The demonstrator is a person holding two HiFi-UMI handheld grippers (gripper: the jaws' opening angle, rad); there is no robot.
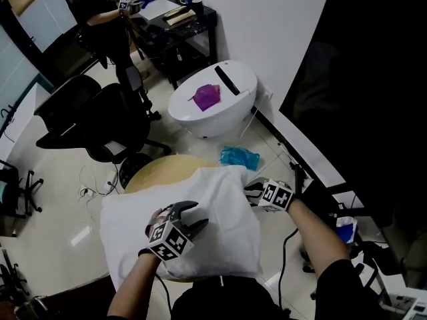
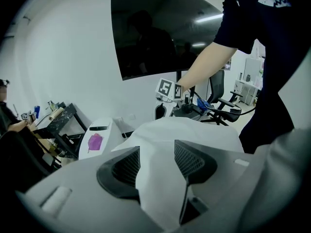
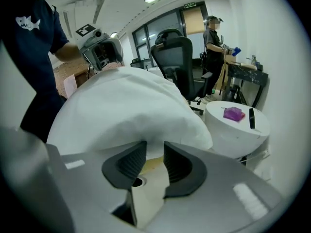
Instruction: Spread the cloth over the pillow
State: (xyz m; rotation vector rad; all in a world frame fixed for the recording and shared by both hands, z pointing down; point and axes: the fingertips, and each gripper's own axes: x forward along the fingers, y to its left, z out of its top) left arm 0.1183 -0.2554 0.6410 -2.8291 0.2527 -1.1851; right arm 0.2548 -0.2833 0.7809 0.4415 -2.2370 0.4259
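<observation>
A white cloth (image 1: pixel 200 202) lies over a white pillow (image 1: pixel 227 252) on a round wooden table (image 1: pixel 157 169); in the head view I cannot tell where one ends and the other begins. My left gripper (image 1: pixel 195 216) rests on top near the front and is shut on a raised fold of the cloth (image 2: pixel 160 178). At the pillow's right edge my right gripper (image 1: pixel 251 193) has its jaws apart. In the right gripper view the right gripper (image 3: pixel 154 159) has nothing between its pads, and the pillow's bulging edge (image 3: pixel 131 110) sits just past its tips.
A white oval stand (image 1: pixel 230 109) carrying a purple object (image 1: pixel 207 97) is behind the table. A blue cloth (image 1: pixel 239 157) lies on the floor. Black office chairs (image 1: pixel 100 122) stand to the left. A person (image 1: pixel 100 12) is at a black desk at the back. A dark wall runs along the right.
</observation>
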